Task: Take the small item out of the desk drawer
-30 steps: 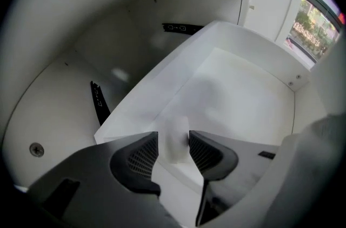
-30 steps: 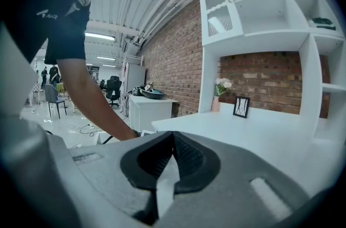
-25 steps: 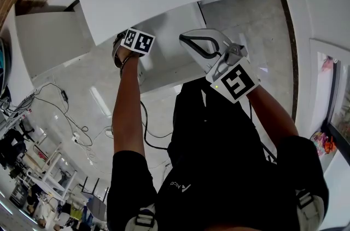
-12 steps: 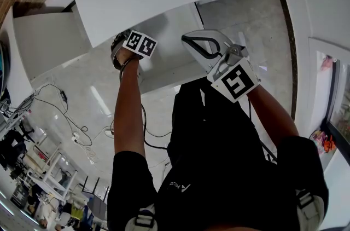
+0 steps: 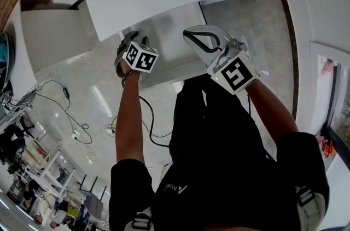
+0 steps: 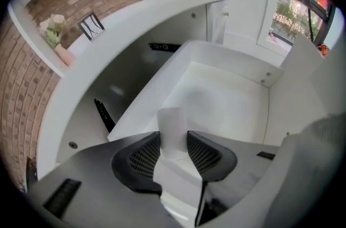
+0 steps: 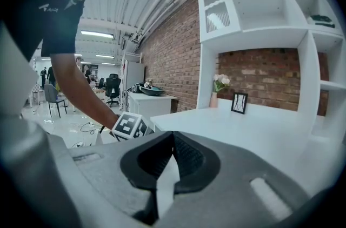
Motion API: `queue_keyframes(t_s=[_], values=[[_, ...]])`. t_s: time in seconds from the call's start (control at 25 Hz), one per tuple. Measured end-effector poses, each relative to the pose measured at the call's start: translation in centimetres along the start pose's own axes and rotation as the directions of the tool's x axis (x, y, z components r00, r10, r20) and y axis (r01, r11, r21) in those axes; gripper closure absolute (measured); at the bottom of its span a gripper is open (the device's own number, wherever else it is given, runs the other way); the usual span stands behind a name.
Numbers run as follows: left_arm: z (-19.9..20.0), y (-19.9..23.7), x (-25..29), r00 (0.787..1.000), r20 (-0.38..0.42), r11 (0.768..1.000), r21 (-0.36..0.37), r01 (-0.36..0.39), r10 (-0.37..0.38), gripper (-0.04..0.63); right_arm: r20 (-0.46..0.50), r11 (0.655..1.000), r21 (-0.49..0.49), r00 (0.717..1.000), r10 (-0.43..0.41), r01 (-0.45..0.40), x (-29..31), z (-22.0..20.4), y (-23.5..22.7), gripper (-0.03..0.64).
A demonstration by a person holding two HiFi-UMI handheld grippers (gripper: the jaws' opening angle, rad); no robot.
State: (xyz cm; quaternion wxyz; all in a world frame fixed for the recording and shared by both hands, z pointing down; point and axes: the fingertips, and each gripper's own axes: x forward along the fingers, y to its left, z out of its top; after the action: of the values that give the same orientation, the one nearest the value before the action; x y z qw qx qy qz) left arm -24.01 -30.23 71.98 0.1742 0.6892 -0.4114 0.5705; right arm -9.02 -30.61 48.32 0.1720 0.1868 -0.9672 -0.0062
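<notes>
White, the small item [image 6: 174, 125] sits pinched between the pads of the left hand-held gripper [image 6: 174, 141], whose jaws have just been closing on it. It hangs above the open drawer [image 6: 238, 75]. By the drawer's right end, the right hand-held gripper [image 7: 171, 148] is narrow, its jaws meeting at the tips.

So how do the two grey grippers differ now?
The left gripper has just closed on a small white block; the right gripper is shut on nothing. The left points down over the open white drawer; the right looks across the white desk top. Both have black ribbed pads.
</notes>
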Motion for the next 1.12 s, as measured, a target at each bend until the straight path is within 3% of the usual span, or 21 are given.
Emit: queue_keyframes(t_s=[0.12,0.2,0.32,0.4,0.56,0.68,0.88,1.0,1.12], values=[[1.8,-0.4,-4.0,0.992,0.128,0.998,-0.064,0.01,-0.001,0.437,0.023,1.0,0.007,1.0,-0.004,0.004,-0.6,1.0,0.1,0.615],[3.1,-0.3,-6.9,0.975,0.221,0.993,-0.113,0.018,0.007,0.437,0.042,1.0,0.022,0.999,-0.009,0.008,-0.9,1.9,0.2,0.615],[5.1,0.0,-11.8,0.935,0.354,0.985,-0.173,0.028,0.036,0.437,0.063,0.999,0.042,0.998,-0.019,0.017,-1.6,3.5,0.2,0.615],[6.6,0.2,-15.2,0.896,0.439,0.977,-0.208,0.034,0.063,0.437,0.082,0.999,0.038,0.996,-0.025,0.022,-2.2,4.6,0.3,0.615],[9.2,0.8,-22.2,0.79,0.598,0.962,-0.27,0.043,0.133,0.437,0.132,1.0,0.003,0.991,-0.029,0.029,-3.4,7.5,0.3,0.615],[10.6,0.7,-27.5,0.69,0.7,0.948,-0.312,0.063,0.184,0.437,0.17,0.998,0.043,0.984,-0.053,0.047,-4.7,10.6,0.6,0.615],[12.2,-0.5,-35.4,0.528,0.814,0.931,-0.348,0.111,0.241,0.437,0.251,0.998,0.03,0.966,-0.064,0.059,-7.2,14.5,0.9,0.615],[12.8,-0.7,-39.0,0.448,0.85,0.919,-0.372,0.135,0.278,0.437,0.298,0.998,0.004,0.952,-0.065,0.067,-8.7,16.3,1.1,0.615],[13.2,-1.0,-42.5,0.386,0.872,0.91,-0.384,0.155,0.302,0.437,0.337,0.998,0.007,0.939,-0.064,0.065,-9.9,17.9,1.8,0.615]])
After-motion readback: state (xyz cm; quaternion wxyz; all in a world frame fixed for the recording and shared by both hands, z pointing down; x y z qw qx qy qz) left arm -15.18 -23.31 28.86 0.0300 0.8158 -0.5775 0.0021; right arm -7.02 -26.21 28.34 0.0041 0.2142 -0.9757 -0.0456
